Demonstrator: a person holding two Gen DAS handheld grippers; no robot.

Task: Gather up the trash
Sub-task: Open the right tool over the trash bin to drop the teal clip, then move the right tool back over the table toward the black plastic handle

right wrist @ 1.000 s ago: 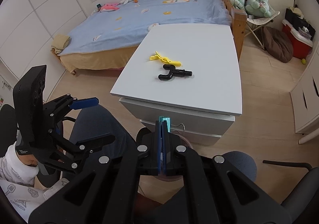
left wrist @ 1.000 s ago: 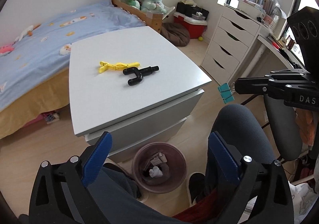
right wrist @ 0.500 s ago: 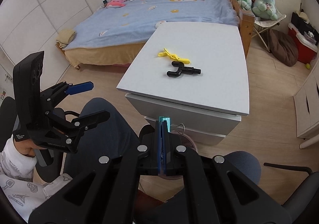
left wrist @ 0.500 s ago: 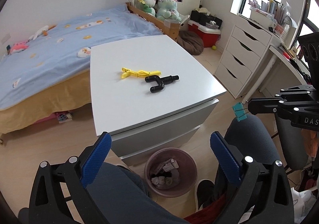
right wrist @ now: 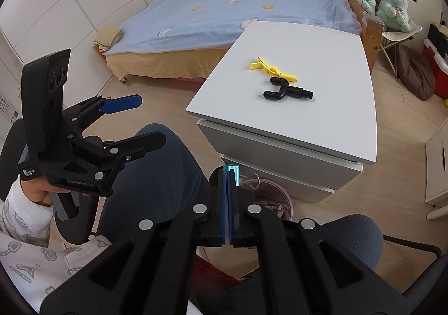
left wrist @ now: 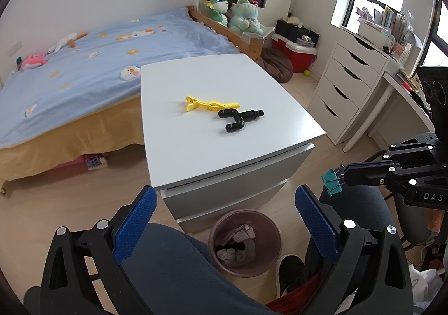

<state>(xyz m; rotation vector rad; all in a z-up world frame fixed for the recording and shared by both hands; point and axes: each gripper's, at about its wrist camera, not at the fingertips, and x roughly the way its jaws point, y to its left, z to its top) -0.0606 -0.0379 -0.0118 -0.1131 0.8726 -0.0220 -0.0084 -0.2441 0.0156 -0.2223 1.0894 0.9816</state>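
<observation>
Between the pressed-together jaws of the right gripper (right wrist: 227,197), at lower centre of its own view, one teal binder clip (right wrist: 232,173) was pinched, its wire loops toward the bin. At lower centre of the left view, the left gripper (left wrist: 224,222) had its jaws spread wide and empty. Just beyond them, one pink bin (left wrist: 245,242) stood on the wooden floor against the drawer fronts, holding crumpled paper. On the white surface (left wrist: 196,152) lay two things, touching: one yellow clip (left wrist: 208,103) and one black pipe fitting (left wrist: 239,119), both near the middle and well back from every edge, bare top all around.
</observation>
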